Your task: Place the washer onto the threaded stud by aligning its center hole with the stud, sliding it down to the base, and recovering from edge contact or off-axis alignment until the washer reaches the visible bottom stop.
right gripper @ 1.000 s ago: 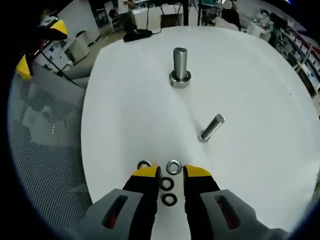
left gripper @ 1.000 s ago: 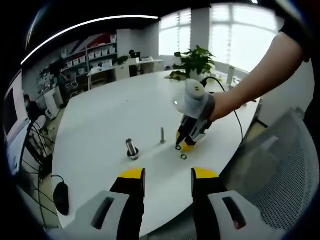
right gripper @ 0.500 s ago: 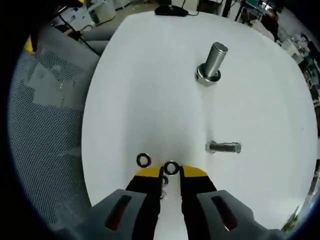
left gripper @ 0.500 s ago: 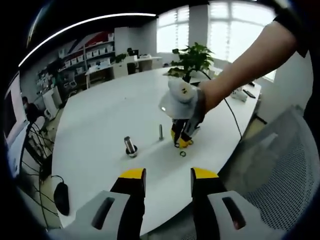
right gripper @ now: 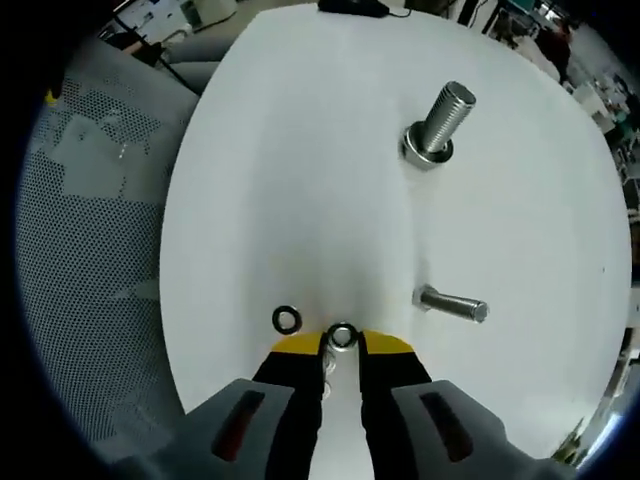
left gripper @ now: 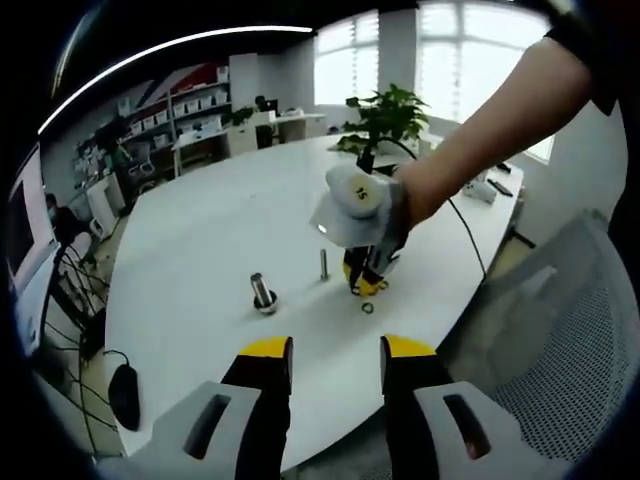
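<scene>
- In the right gripper view we find our right gripper (right gripper: 341, 344) with its yellow-tipped jaws drawn closer than a second ago, a narrow gap left between them; a silver washer (right gripper: 342, 334) sits at the jaw tips, and we cannot tell for certain whether the jaws pinch it or merely flank it on the white table (right gripper: 300, 180);
- A second ago two dark washers lay in the gap between those jaws; now that gap is mostly covered, with only a small unclear shape in it, so we cannot count what lies there;
- One dark washer (right gripper: 287, 319) lies just left of the jaw tips, apart from them; that gives us two washers we can count plainly in this view;
- We count two threaded studs: the slimmer stud (right gripper: 452, 303) a little beyond the tips to the right, the thick stud (right gripper: 439, 123) farther off on its flanged base, carrying no washer; both lean differently than before, since our camera has tilted;
- In the left gripper view our left gripper (left gripper: 334, 362) hangs over the near table edge, jaws well apart and holding nothing, as it did before;
- Farther out in that view the right gripper (left gripper: 366, 282), held by a hand (left gripper: 418, 192), has its tips down at the table, more upright than a second ago; one washer (left gripper: 367, 307) lies near it; the washer at its tips is too small to make out.
</scene>
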